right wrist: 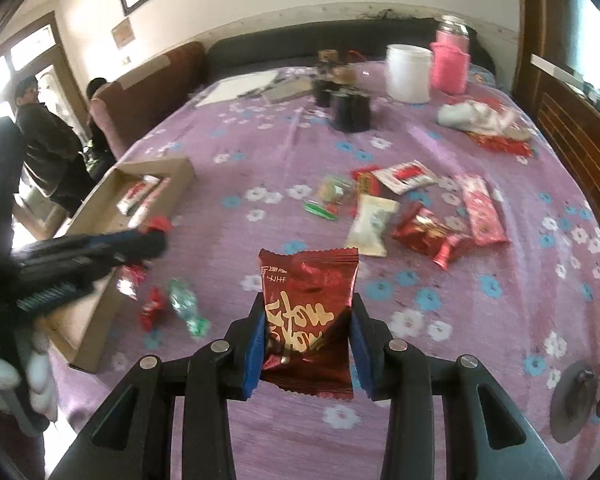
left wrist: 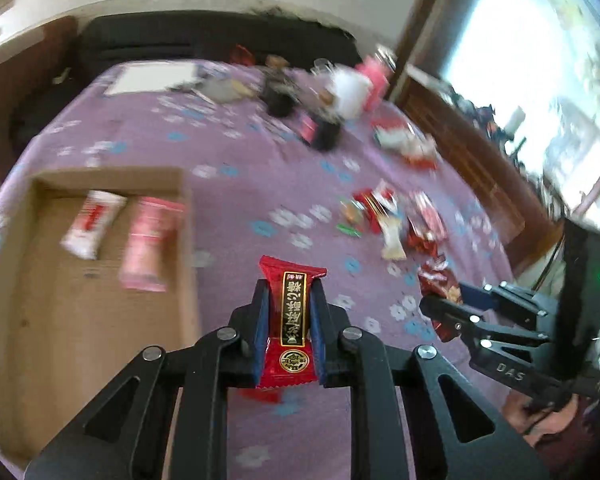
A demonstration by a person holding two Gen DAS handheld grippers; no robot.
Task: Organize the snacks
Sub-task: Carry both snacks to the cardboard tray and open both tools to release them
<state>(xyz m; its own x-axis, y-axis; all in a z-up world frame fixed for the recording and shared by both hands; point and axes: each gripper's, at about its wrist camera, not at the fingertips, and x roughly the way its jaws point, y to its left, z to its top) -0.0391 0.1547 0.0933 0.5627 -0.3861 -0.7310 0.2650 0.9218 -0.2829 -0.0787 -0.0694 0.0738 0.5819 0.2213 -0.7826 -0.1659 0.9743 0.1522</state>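
my left gripper [left wrist: 288,312] is closed tight on a slim red snack bar [left wrist: 290,320] with a black and gold label, the blue pads pinching it by its long edges so it stands up between them above the purple flowered tablecloth [left wrist: 228,152]. to its left sits the shallow cardboard box [left wrist: 100,320], and i can see two packets already lying in it side by side: a white one with red print [left wrist: 92,224] and a pink one [left wrist: 150,244], both blurred. my right gripper [right wrist: 308,332] is partly closed around a wider dark red foil packet [right wrist: 308,312] with gold lettering, both pads pressing on its sides, and it is held clear of the cloth. from the right wrist view i see the left gripper out at the left edge, over the near corner of the box, with the end of the red bar poking past its tip. the loose pile of snacks [right wrist: 412,208] lies mid-table to the right of the box, well apart from it: a cream packet, several red ones, a long pink one. a small red candy [right wrist: 152,308] and a green-and-white candy [right wrist: 188,308] lie on the cloth just beside the box. at the far end stand a white tub [right wrist: 408,74] and a pink container [right wrist: 450,66].
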